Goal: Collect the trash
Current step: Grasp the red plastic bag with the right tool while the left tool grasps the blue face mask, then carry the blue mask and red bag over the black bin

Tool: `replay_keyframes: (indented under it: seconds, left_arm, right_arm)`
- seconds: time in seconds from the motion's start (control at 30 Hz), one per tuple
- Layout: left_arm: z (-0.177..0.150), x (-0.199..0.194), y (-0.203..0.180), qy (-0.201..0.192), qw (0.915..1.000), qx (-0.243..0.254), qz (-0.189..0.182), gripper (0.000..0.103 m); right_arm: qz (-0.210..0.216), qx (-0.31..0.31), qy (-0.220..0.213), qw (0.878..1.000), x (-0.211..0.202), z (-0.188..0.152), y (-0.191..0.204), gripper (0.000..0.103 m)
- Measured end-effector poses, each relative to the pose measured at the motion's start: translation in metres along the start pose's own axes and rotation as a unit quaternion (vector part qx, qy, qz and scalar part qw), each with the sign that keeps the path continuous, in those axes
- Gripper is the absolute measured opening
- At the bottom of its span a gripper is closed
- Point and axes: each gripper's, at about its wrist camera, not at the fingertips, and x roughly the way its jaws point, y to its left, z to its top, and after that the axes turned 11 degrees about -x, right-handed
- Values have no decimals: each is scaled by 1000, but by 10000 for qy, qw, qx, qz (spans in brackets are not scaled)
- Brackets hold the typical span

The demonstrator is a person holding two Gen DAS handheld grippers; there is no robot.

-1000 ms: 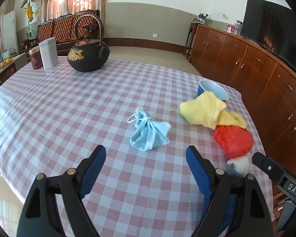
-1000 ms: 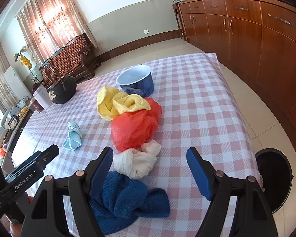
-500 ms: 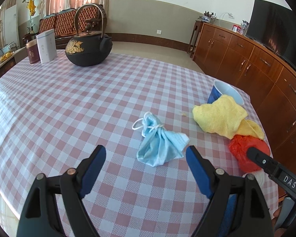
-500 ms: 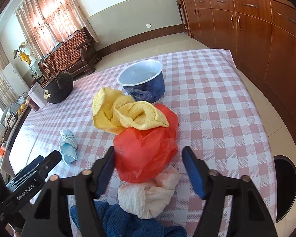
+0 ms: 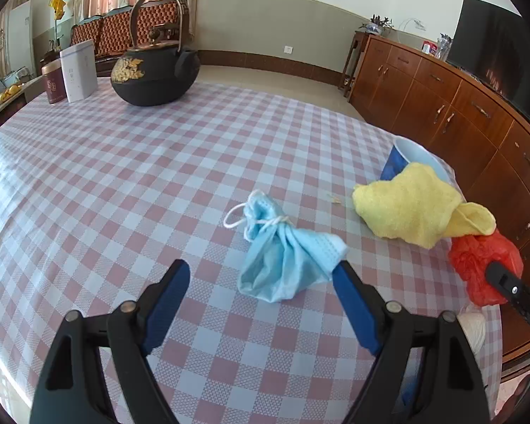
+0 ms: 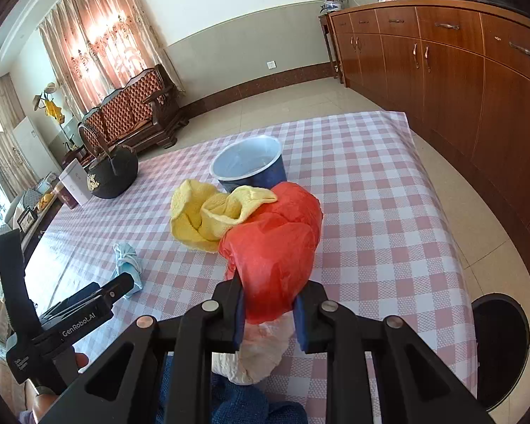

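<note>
A crumpled red plastic bag [image 6: 275, 243] lies on the checked table and my right gripper [image 6: 269, 309] is shut on its near end. The bag also shows in the left wrist view [image 5: 482, 265]. A bunched blue face mask [image 5: 282, 254] lies just ahead of my left gripper [image 5: 261, 279], which is open with the mask near its right finger. The mask shows small in the right wrist view [image 6: 127, 265]. A black trash bin [image 6: 501, 346] stands on the floor at the table's right.
A yellow cloth [image 6: 208, 219], a blue paper cup [image 6: 251, 168], a white wad [image 6: 258, 357] and a dark blue towel [image 6: 229, 406] lie near the bag. A black iron kettle [image 5: 155, 70] and tins [image 5: 77, 70] stand at the far left. Wooden cabinets [image 6: 459, 70] line the right wall.
My right gripper has moved forward and closed on the red bag. My left gripper has moved closer to the blue mask and stays open.
</note>
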Motion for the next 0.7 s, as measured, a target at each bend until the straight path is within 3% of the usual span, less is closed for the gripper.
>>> replay_keyframes:
  seconds: [0.13, 0.4, 0.7]
  left_arm:
    - [1, 3, 1, 4, 10000, -75, 2, 83]
    - [0, 5, 4, 54, 9998, -190, -10, 34]
    - [-4, -15, 0, -103, 9994, -88, -327, 12]
  right_arm:
    - [-39, 64, -76, 9999, -10, 0, -9, 24]
    - [-48, 188, -126, 9997, -20, -6, -19, 24]
    - [-51, 272, -222, 9994, -35, -12, -24, 24]
